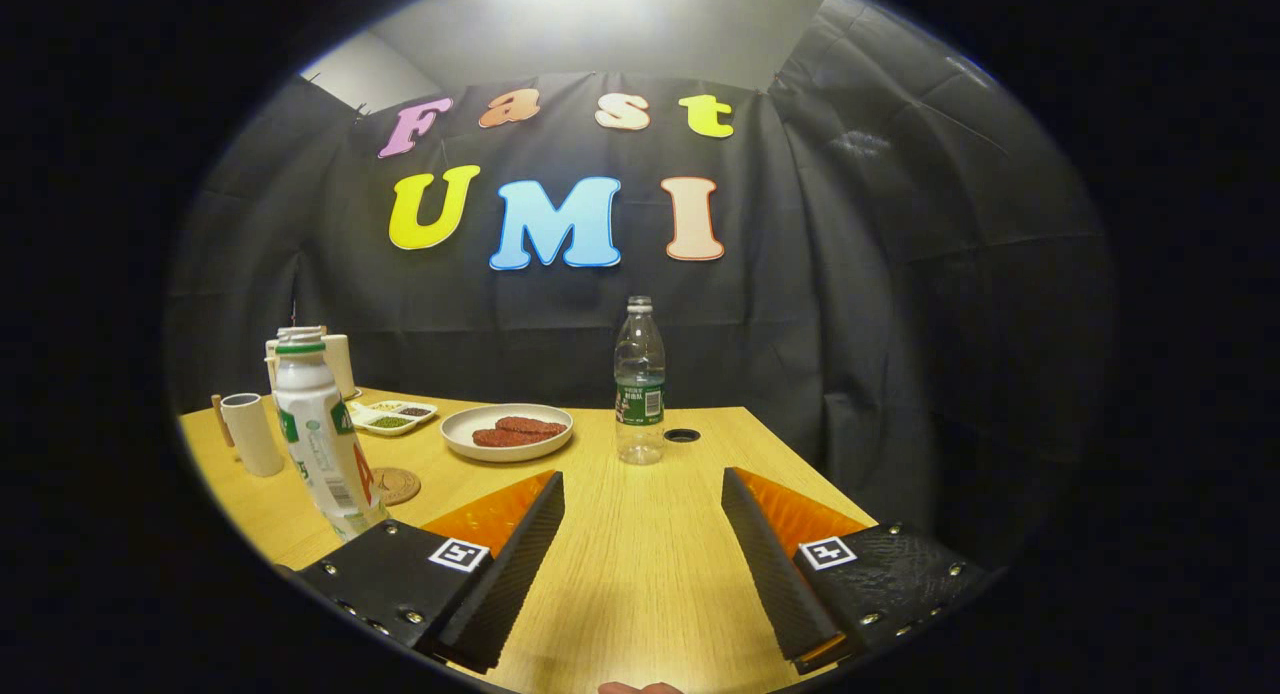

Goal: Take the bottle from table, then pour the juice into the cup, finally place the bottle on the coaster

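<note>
A white bottle [322, 439] with a green cap and a printed label stands upright on the wooden table [640, 574], just left of my left finger and outside it. A round cork coaster [396, 485] lies right behind it. Further left stands a small white cup [252, 434]. A clear plastic bottle [640, 384] with a green label stands upright straight ahead, well beyond the fingertips. My gripper [642, 482] is open above the table, with nothing but bare wood between its fingers.
A white plate [507, 432] with two red patties sits ahead to the left of the clear bottle. A divided tray [392, 415] and a white cylinder [338, 362] stand at the back left. A small dark hole [682, 435] marks the table beside the clear bottle.
</note>
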Motion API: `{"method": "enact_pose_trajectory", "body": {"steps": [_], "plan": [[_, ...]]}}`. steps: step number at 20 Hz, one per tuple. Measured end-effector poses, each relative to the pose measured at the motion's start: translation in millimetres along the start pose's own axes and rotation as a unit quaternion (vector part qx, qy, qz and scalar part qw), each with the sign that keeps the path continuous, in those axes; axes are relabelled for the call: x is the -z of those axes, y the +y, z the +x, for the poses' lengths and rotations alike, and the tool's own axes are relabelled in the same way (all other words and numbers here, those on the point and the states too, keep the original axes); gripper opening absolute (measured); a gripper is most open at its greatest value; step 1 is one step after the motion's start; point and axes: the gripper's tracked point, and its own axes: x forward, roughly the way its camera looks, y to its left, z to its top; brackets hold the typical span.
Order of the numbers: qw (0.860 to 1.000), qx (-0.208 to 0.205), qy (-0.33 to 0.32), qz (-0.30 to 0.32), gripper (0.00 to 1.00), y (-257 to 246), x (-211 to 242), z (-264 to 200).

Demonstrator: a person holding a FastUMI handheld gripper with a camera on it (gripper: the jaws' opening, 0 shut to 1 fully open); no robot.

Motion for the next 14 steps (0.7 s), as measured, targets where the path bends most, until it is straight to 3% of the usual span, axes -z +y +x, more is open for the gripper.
{"method": "enact_pose_trajectory", "body": {"steps": [6,14], "plan": [[0.999,-0.009,-0.012,0.039,0.97,34,-38,-29],[0.995,-0.095,0.005,0.015,0.98,156,-22,-71]]}}
